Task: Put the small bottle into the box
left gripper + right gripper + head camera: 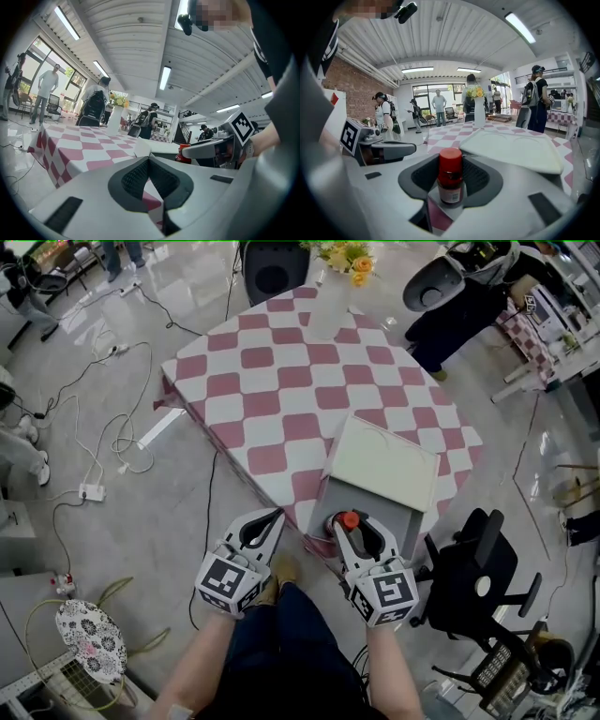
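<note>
The small bottle [349,519], dark with a red cap, stands upright between the jaws of my right gripper [352,523], which is shut on it. In the right gripper view the bottle [451,180] fills the middle, gripped low on its body by the right gripper [451,187]. The grey box [370,512] with a white lid [384,465] lying over it sits on the checked table [281,381] at its near corner, just beyond the bottle. My left gripper [272,516] hangs left of the box with its jaws shut and nothing in them, as the left gripper [149,161] view also shows.
A white vase with yellow flowers [333,296] stands at the table's far edge. A black office chair [478,568] is close on the right. Cables and a power strip [92,491] lie on the floor to the left. Several people stand in the background.
</note>
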{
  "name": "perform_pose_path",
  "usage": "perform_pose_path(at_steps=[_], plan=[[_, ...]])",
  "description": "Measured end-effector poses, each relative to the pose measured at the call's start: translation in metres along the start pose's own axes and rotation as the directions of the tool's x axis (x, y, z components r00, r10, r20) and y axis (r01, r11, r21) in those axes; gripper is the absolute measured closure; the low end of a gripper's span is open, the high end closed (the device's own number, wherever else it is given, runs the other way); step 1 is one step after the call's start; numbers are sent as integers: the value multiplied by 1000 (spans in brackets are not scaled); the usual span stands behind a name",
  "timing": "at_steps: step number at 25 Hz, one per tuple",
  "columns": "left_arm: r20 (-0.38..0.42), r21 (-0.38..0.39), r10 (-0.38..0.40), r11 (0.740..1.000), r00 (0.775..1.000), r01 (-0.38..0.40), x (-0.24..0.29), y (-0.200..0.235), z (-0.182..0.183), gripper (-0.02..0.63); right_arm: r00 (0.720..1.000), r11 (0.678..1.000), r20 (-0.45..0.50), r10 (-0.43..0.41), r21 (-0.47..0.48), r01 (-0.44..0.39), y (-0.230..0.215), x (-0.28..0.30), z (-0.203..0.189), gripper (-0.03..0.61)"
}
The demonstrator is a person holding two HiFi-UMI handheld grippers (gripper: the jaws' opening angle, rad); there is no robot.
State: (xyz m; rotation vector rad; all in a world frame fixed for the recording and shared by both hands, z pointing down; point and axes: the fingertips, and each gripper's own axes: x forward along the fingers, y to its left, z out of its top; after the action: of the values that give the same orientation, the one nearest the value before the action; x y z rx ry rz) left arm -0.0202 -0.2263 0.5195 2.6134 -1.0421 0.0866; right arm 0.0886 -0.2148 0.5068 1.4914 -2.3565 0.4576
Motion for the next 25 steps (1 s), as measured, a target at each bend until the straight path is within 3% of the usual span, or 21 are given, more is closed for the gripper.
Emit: perform_pose_path(at_steps=[25], plan=[[-13,-26,34,999,999,-34,26,9,-4,614,985,981,-118,124,-131,-140,7,27,-5,428]])
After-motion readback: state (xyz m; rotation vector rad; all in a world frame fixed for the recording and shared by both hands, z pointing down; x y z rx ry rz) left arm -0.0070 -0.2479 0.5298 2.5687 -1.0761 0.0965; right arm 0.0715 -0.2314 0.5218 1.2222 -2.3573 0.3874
